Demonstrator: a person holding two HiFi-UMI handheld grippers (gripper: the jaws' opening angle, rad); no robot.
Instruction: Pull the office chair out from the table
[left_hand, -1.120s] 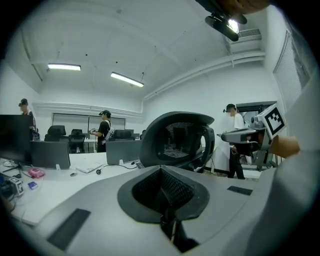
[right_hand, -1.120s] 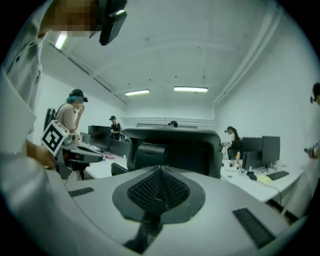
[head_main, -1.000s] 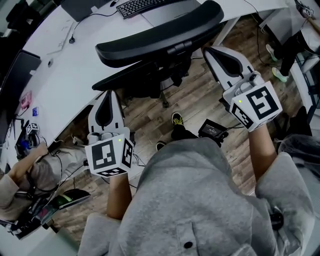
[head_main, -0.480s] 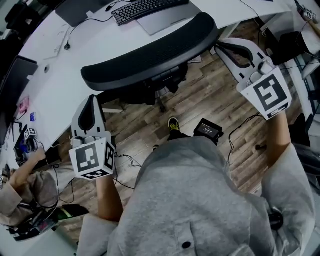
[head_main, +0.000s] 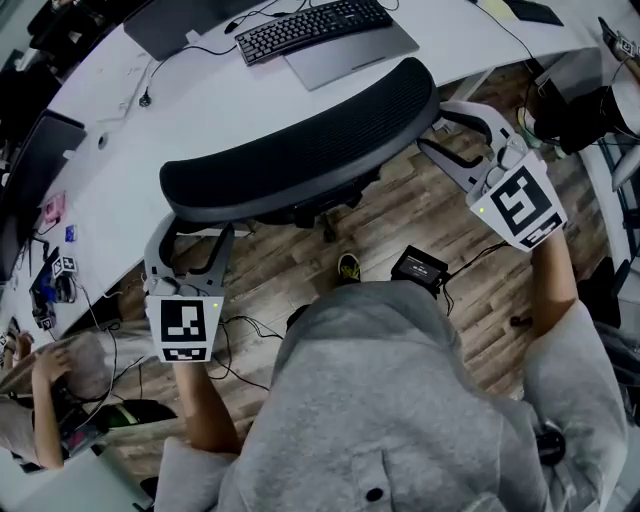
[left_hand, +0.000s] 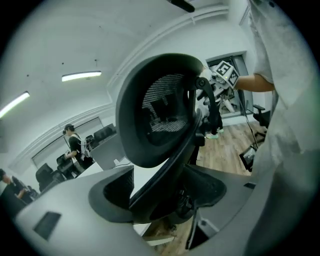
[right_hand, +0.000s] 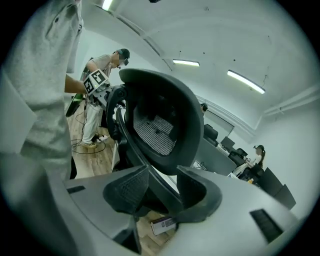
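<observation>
The black mesh office chair (head_main: 300, 150) stands pushed in at the white table (head_main: 200, 95), its curved backrest toward me. My left gripper (head_main: 195, 233) sits at the backrest's left end, jaws opening, with the backrest's rim between them and no pad pressing on it. In the left gripper view the gripper (left_hand: 160, 192) straddles the chair's (left_hand: 160, 110) dark frame. My right gripper (head_main: 432, 128) is at the right end, jaws also opening around the rim. In the right gripper view the gripper (right_hand: 162, 192) has the backrest's (right_hand: 160, 125) edge running between its pads.
A keyboard (head_main: 310, 25) and a grey laptop (head_main: 350, 50) lie on the table behind the chair. A black box (head_main: 420, 268) with cables sits on the wooden floor by my foot (head_main: 347, 267). Another person (head_main: 60, 370) crouches at lower left.
Both grippers were shut and clear of the chair; they have rolled, moved in to the backrest's two ends and opened, so the rim now lies between each pair of jaws.
</observation>
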